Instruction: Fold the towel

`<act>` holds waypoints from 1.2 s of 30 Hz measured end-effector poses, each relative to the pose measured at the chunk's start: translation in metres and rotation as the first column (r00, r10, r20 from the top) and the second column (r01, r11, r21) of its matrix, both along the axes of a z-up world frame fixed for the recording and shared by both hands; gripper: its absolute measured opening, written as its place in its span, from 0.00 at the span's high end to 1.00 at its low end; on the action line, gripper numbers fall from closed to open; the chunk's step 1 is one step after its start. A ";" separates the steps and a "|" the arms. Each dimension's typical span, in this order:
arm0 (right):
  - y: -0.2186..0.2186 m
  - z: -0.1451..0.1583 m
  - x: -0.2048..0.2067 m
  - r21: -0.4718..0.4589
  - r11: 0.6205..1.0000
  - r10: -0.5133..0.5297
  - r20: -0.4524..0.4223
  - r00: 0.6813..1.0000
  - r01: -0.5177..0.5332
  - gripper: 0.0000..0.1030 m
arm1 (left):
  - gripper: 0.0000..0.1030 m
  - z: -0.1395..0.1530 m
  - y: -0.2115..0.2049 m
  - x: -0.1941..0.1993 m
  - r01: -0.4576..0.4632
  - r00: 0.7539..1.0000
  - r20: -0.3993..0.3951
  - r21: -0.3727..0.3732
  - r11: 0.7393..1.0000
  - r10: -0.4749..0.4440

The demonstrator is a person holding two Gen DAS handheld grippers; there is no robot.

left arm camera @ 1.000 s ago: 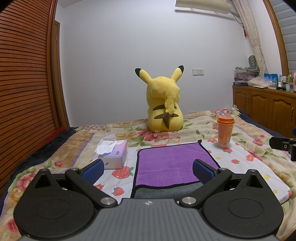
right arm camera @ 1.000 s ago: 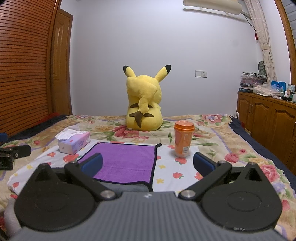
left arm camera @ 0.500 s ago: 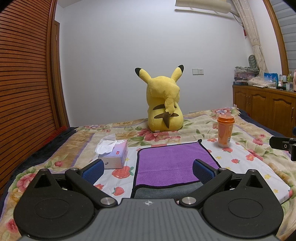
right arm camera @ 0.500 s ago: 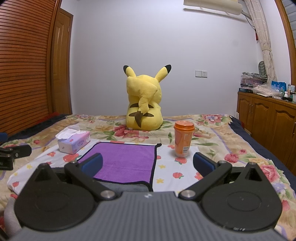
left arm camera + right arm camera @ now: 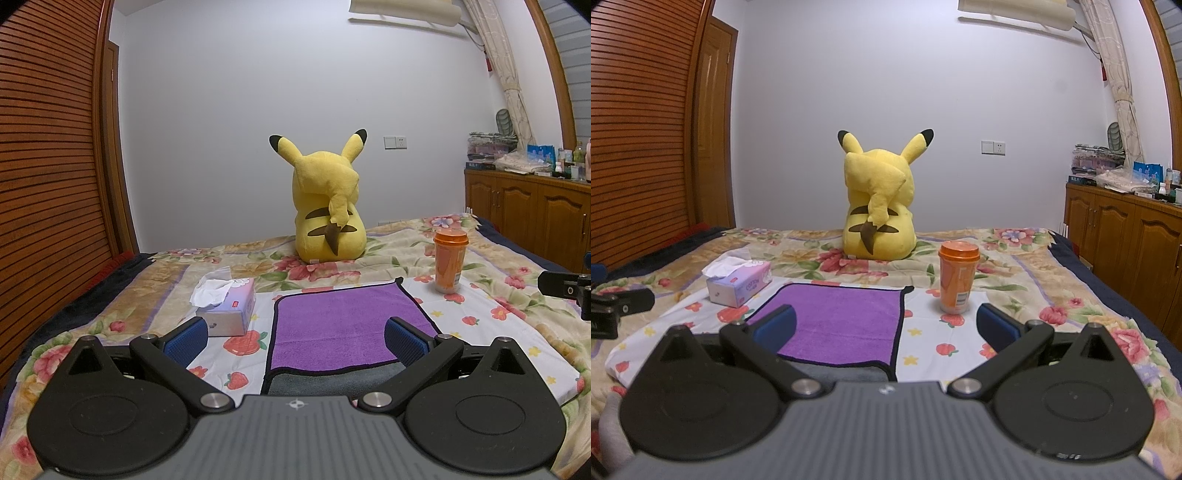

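Observation:
A purple towel with a black hem and a grey underside lies flat on the flowered bedspread, its near edge folded so the grey face shows. It also shows in the right wrist view. My left gripper is open and empty, hovering just short of the towel's near edge. My right gripper is open and empty, near the towel's near right corner. Neither gripper touches the towel.
A tissue box stands left of the towel. An orange lidded cup stands upright to its right. A yellow plush toy sits behind. A wooden cabinet stands at the right, a slatted wardrobe at the left.

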State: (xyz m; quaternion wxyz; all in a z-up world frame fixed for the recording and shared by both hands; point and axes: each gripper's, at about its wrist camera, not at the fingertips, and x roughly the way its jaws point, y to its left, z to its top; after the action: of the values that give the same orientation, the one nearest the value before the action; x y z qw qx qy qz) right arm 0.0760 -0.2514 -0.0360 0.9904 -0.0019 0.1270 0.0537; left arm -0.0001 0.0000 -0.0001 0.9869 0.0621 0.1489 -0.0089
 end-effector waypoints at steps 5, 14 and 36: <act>-0.002 0.001 0.000 0.002 1.000 -0.001 0.000 1.000 0.001 0.00 | 0.00 0.000 0.000 0.000 0.000 1.000 -0.001 0.000 1.000 0.000; -0.004 0.003 0.000 0.001 1.000 0.000 -0.002 1.000 0.000 0.00 | 0.00 -0.002 0.002 0.004 0.001 1.000 -0.019 0.004 1.000 -0.001; 0.012 -0.018 0.046 -0.040 0.999 0.029 -0.143 0.989 -0.035 0.00 | 0.00 -0.029 0.001 0.060 0.044 0.981 -0.192 0.056 0.997 -0.032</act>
State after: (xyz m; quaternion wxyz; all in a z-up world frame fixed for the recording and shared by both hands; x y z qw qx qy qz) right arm 0.1215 -0.2398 -0.0537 0.9776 -0.0210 0.1986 0.0670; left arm 0.0599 0.0014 -0.0288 0.9654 0.0933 0.2418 -0.0293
